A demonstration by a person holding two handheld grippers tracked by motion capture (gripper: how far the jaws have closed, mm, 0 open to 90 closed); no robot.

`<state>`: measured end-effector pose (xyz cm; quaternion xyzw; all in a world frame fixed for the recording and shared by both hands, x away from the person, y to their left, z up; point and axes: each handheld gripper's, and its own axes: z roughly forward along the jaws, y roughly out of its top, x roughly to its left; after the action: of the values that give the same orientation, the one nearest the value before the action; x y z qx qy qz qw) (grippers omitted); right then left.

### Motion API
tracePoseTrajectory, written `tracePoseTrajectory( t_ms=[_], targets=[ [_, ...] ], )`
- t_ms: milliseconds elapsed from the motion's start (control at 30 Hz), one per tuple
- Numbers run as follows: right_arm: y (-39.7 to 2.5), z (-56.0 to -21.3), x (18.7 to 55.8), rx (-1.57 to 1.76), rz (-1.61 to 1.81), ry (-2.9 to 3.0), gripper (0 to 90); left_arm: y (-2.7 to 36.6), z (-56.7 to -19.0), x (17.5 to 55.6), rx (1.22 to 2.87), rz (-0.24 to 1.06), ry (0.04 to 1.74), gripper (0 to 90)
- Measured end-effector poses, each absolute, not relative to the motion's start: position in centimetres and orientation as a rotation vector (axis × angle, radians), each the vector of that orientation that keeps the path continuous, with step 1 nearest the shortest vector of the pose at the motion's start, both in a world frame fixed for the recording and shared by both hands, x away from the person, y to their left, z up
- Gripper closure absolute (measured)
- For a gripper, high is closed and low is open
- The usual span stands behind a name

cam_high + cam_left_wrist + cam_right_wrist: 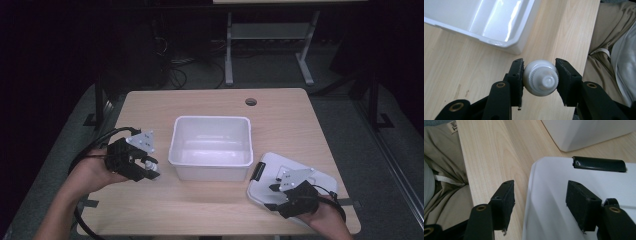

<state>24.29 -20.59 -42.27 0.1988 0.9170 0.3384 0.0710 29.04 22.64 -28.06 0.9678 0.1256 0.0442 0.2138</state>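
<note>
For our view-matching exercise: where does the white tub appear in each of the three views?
High view: tub at mid-table.
Left gripper view: tub top left, beyond the gripped bottle.
Right gripper view: tub top right, past the lid.
Shared landmark: the wooden table.

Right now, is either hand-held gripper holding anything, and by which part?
The left hand-held gripper grips a small white capped bottle across its rounded sides. The right hand-held gripper is open, straddling the white lid's edge.

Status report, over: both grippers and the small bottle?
Left gripper shut on white bottle. Right gripper open over white lid. White bin beside, nothing blocking.
</note>
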Motion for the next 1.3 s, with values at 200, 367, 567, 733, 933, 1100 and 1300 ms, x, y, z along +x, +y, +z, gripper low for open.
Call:
tracePoseTrajectory(
  t_ms=[200,367,567,733,933,1100,1300],
  targets=[
    [-20.6,-42.3,24.4,0.606,1.018,2.758,39.5,22.5,-27.7,29.6,2.671,0.127,0.344,59.7],
    [-20.6,-42.3,24.4,0.609,1.018,2.759,39.5,22.3,-27.4,30.1,2.656,0.134,0.344,59.7],
    [-20.8,-42.2,24.3,0.62,1.019,2.754,39.4,21.9,-27.1,30.9,2.642,0.142,0.34,59.7],
    [-20.8,-42.2,24.3,0.623,1.021,2.756,39.4,21.8,-26.9,31.4,2.629,0.151,0.342,59.7],
    [-20.8,-42.2,24.3,0.625,1.021,2.757,39.5,21.8,-26.7,32.0,2.616,0.159,0.348,59.7],
    [-20.9,-42.3,24.3,0.622,1.019,2.758,39.4,21.5,-26.8,32.3,2.618,0.161,0.352,59.7],
    [-20.9,-42.4,24.3,0.623,1.02,2.76,39.3,21.1,-26.9,32.8,2.618,0.163,0.352,59.7]
  ],
)
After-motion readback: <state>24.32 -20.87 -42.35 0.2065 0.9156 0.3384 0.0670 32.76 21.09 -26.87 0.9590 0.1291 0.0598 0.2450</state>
